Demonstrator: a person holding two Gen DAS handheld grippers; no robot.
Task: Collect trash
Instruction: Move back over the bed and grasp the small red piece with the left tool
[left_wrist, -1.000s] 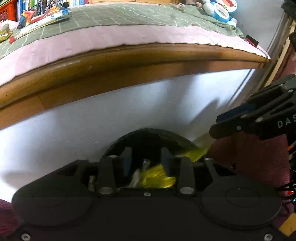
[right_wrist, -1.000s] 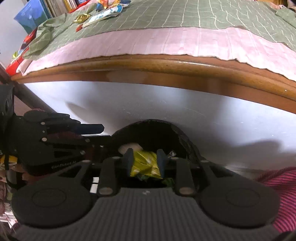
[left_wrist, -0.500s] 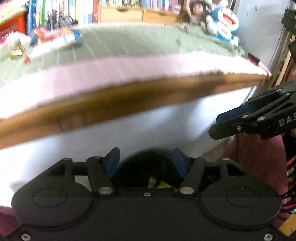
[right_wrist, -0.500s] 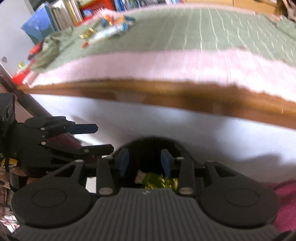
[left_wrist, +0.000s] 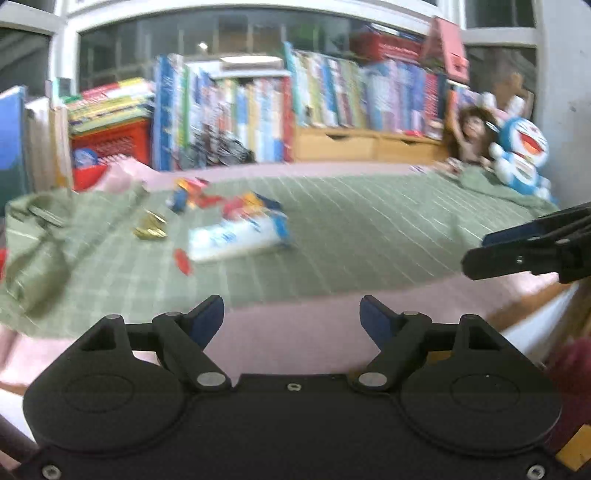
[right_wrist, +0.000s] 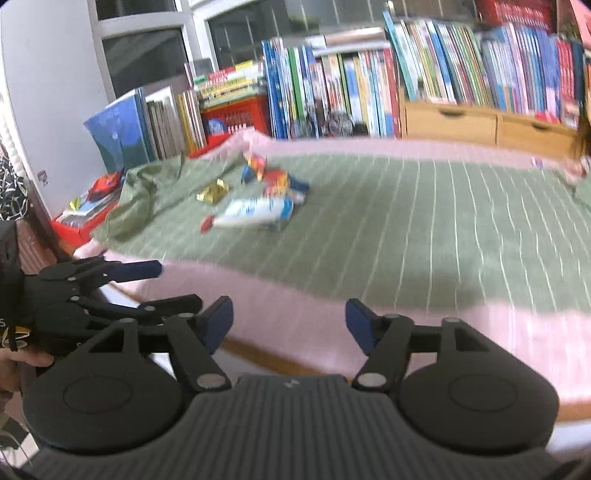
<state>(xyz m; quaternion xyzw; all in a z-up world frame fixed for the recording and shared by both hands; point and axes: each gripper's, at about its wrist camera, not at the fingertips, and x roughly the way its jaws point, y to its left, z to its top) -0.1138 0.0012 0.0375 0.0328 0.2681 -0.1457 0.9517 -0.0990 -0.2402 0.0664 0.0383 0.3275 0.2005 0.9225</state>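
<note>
Several wrappers lie on the green striped bed cover toward its far left. A white and blue packet is the largest. A gold foil wrapper lies left of it, and a small red scrap in front. Red, yellow and blue wrappers sit behind the packet. My left gripper is open and empty above the bed's near edge. My right gripper is open and empty too, to the right of the left one.
Books line the wall behind the bed, with a red crate and wooden drawers. A blue plush toy and a doll sit at the far right. The pink sheet edges the bed.
Both grippers have risen from the black bin below the bed to bed height and opened wide. The yellow wrappers they held a second ago are out of the fingers.
</note>
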